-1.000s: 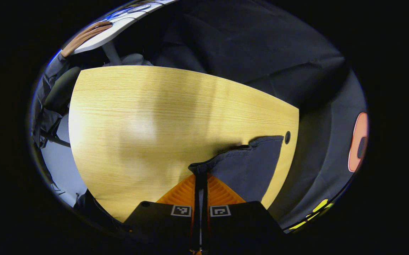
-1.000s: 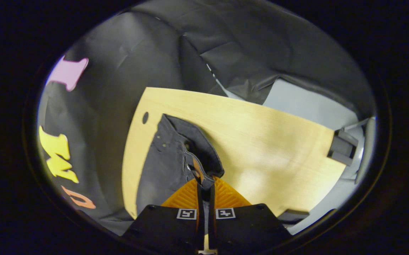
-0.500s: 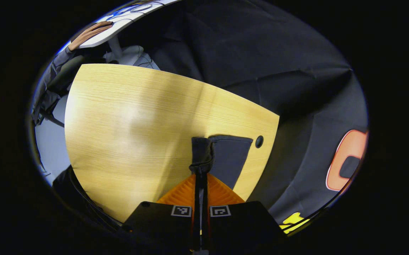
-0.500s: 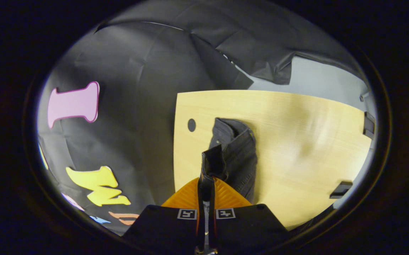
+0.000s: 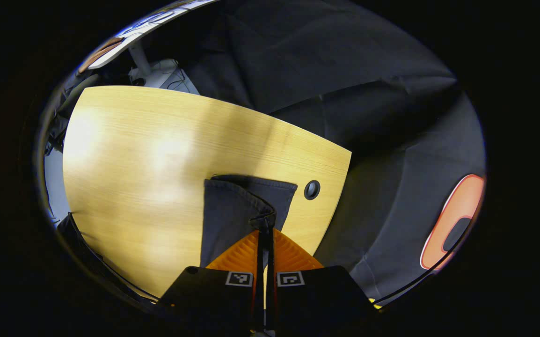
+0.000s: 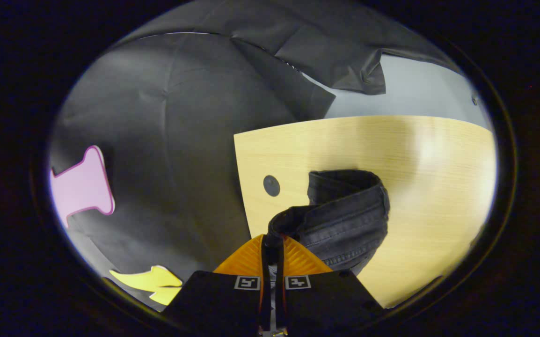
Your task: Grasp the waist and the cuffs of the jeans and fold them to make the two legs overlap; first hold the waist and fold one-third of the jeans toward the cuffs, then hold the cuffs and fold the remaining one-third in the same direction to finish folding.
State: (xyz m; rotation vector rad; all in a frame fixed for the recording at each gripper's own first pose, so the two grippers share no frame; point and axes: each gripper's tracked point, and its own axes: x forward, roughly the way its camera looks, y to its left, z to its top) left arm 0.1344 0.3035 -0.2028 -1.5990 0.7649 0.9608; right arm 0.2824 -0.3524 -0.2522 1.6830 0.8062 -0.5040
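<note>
A: Where are the jeans (image 5: 232,213) in the left gripper view?

B: Low in the middle of the frame, dark denim lying on the light wooden table (image 5: 148,154). One flat panel runs down toward the bottom of the picture, and a second layer peeks out behind it, toward the round hole (image 5: 311,189) near the table's right corner.

A: And the left gripper (image 5: 264,229)?

B: At the bottom centre. Its two fingers are pressed together with a hemmed edge of the denim pinched between them, and the cloth rises to a small peak right at the tips.

A: What about the right gripper view?

B: The jeans (image 6: 349,220) sit right of centre, lower half of the frame, bunched into a thick curved roll on the table (image 6: 429,164). The same kind of hole (image 6: 271,185) lies just left of them, near the table's left edge.

A: Is the right gripper (image 6: 272,241) holding anything?

B: Yes, its fingers are closed tight on a thick seamed edge of the denim at the bottom centre, and that edge arches from the tips up and over to the right into the roll
</note>
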